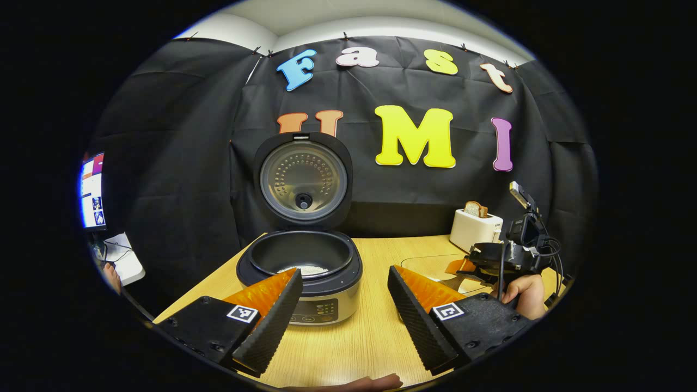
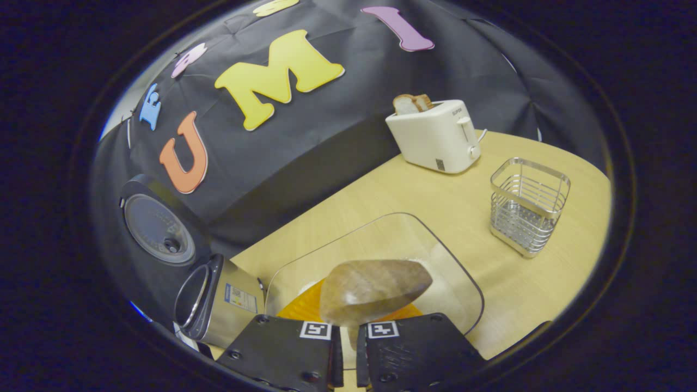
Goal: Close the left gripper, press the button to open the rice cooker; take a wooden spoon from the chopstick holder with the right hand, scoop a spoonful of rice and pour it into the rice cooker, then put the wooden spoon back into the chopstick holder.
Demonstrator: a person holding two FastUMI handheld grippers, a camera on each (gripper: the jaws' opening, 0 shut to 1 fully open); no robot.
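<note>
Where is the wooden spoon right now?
In the right gripper view, the wooden spoon is held in the right gripper, its bowl over the clear container, with the rice cooker at left.

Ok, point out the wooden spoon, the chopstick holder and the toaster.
wooden spoon (image 2: 375, 291), right gripper view, on its bowl.
chopstick holder (image 2: 528, 209), right gripper view, on its front wire wall.
toaster (image 2: 435, 139), right gripper view, on its white side.

black rice cooker (image 1: 299, 261), white toaster (image 2: 435, 136), silver chopstick holder (image 2: 528, 207)

Rice cooker (image 1: 306, 269) lid up; left gripper (image 1: 343, 305) fingers apart.
</note>
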